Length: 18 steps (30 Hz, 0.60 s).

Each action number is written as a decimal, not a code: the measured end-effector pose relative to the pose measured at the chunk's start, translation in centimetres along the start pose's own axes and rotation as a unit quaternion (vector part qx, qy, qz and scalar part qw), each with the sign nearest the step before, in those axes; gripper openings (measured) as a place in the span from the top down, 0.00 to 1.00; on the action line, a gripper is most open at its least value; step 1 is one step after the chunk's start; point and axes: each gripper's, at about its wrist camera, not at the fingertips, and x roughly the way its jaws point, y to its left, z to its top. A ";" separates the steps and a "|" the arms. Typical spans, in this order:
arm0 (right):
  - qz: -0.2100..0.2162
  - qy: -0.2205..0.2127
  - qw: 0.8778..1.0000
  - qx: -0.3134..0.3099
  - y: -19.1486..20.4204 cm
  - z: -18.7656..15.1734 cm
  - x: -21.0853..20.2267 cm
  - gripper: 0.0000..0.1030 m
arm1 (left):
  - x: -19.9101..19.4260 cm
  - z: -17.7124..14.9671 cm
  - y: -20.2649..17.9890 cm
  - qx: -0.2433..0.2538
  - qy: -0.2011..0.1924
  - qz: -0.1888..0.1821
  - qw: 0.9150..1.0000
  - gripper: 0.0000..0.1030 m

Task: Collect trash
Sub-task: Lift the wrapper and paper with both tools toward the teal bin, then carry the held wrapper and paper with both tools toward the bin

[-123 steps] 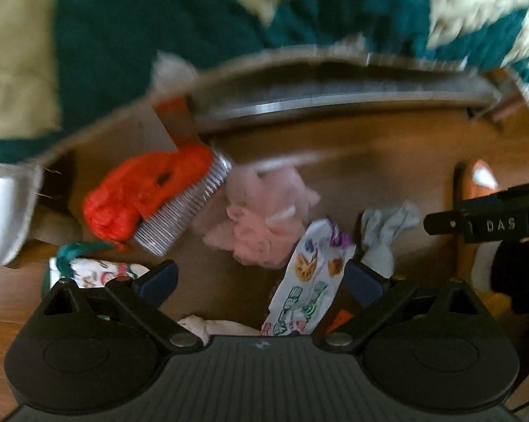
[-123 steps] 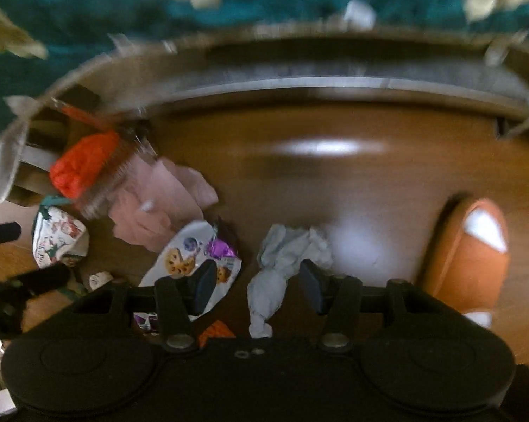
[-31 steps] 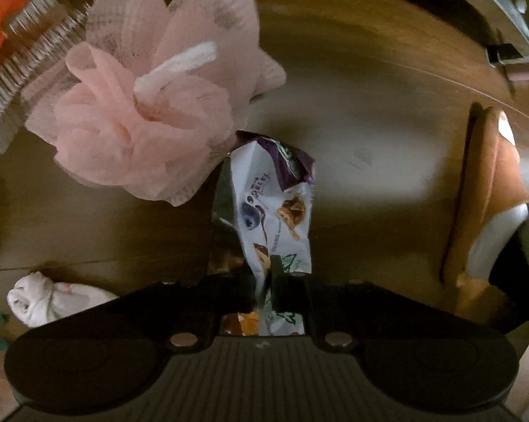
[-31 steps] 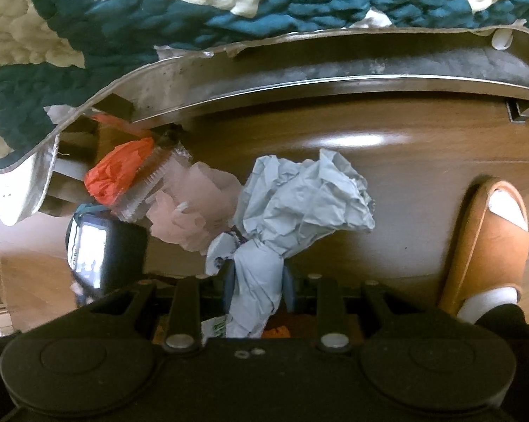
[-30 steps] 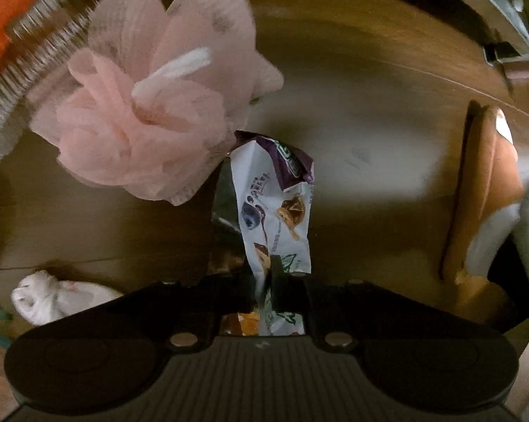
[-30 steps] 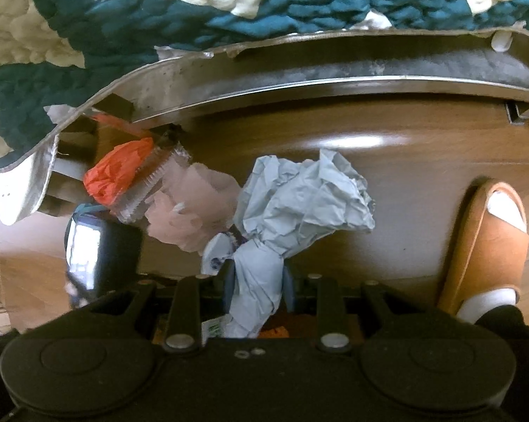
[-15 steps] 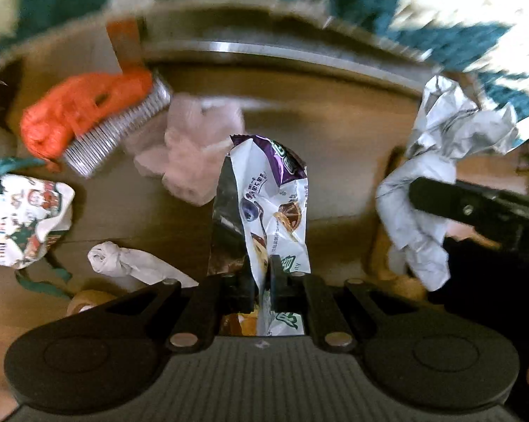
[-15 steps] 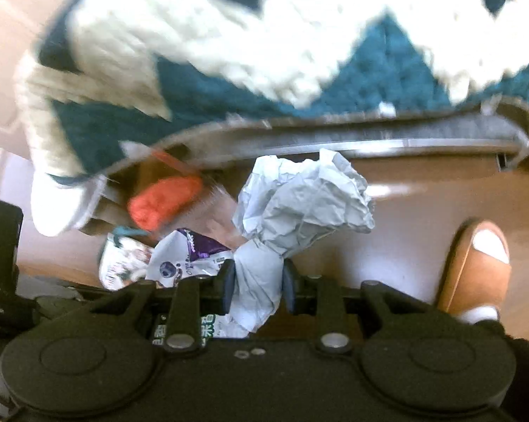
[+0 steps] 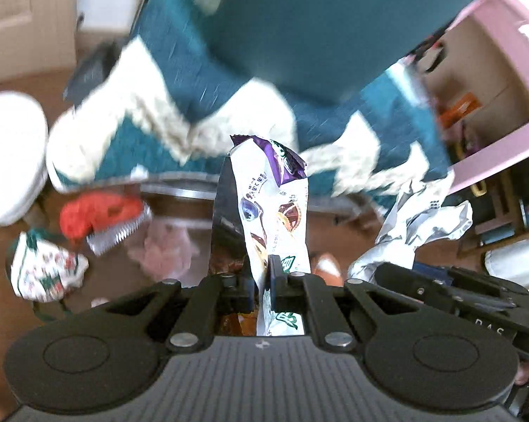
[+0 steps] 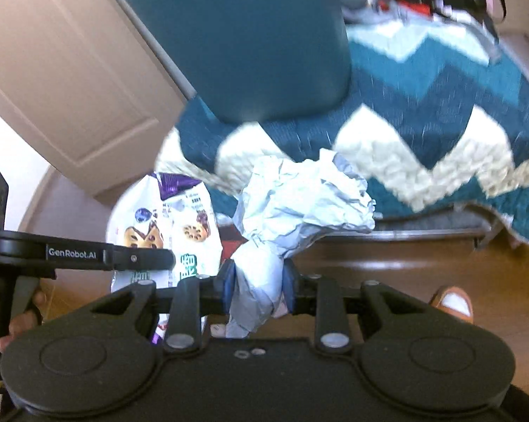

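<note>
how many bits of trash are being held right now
2: the snack wrapper pinched in the left tool, the crumpled paper clamped in the right tool. More may lie unseen.

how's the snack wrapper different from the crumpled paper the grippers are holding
The snack wrapper is printed, white with a purple top and food pictures; the crumpled paper is plain pale blue-grey. The wrapper stands up flat and narrow, while the paper is a bunched wad. The left gripper pinches the wrapper; the right gripper clamps the paper. Both are held off the floor.
</note>
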 end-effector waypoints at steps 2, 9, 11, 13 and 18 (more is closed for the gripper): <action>0.006 -0.015 1.000 -0.005 0.5 0.1 -1.9 0.74 | -1.9 -0.3 -1.0 0.011 -0.023 -0.004 1.000 0.93; 0.005 -0.036 0.999 -0.013 0.9 -0.3 -4.0 0.74 | -3.7 -1.1 -1.1 -0.006 -0.039 -0.018 0.999 0.93; 0.001 -0.028 1.000 -0.012 0.6 -0.4 -3.2 0.74 | -2.9 -1.2 -0.6 -0.005 -0.027 -0.014 1.000 0.93; -0.003 -0.015 1.000 -0.009 0.0 -0.7 -1.9 0.74 | -1.3 -1.2 -0.3 0.005 -0.012 0.003 1.000 0.93; -0.011 0.026 1.000 -0.006 -1.7 -1.5 3.0 0.74 | 6.6 -1.6 2.0 0.029 0.060 0.053 0.996 0.93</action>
